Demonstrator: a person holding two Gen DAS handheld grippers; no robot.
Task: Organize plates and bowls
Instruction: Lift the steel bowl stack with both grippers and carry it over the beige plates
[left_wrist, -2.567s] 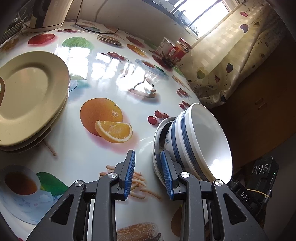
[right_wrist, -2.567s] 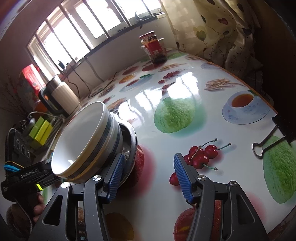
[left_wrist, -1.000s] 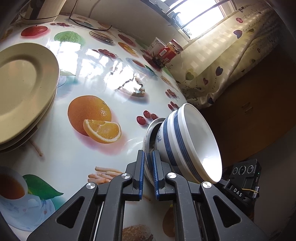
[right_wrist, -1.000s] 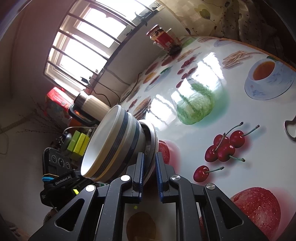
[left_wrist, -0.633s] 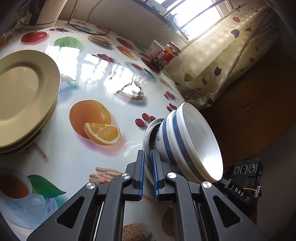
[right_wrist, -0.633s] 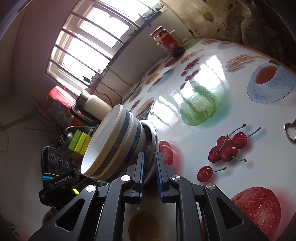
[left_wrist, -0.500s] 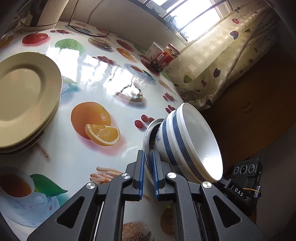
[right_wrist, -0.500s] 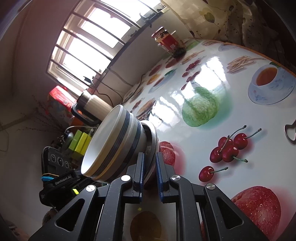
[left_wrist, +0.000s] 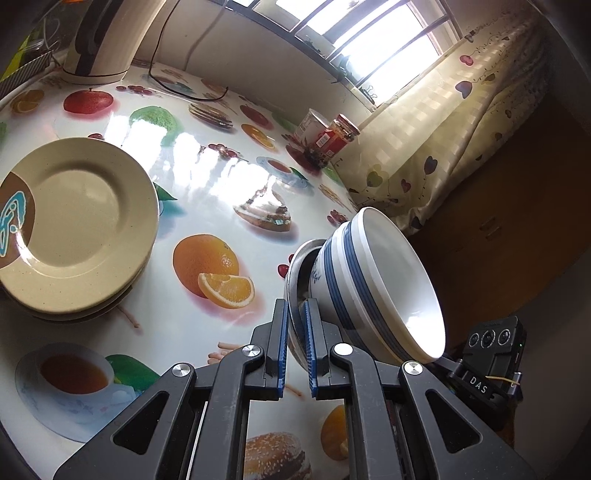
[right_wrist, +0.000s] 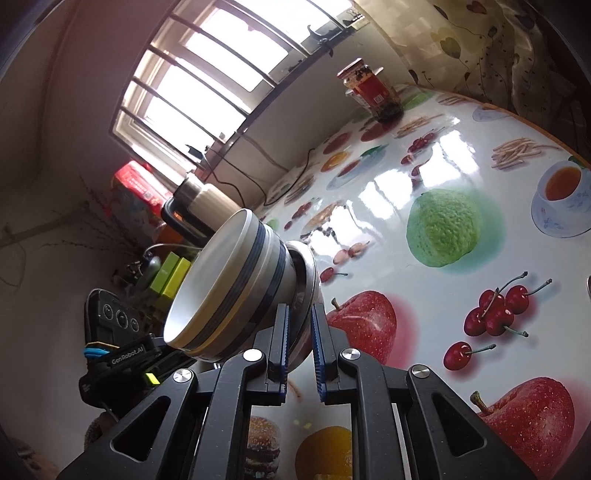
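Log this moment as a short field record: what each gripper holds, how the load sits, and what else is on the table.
left gripper: shut on the rim of the metal bowl
right gripper: shut on the opposite rim of the same metal bowl
load: blue-striped bowls nested inside the metal bowl, carried between both grippers
plates: stack of cream plates on the table, left in the left wrist view
table: glossy fruit-print cover
background: kettle, two jars near the window
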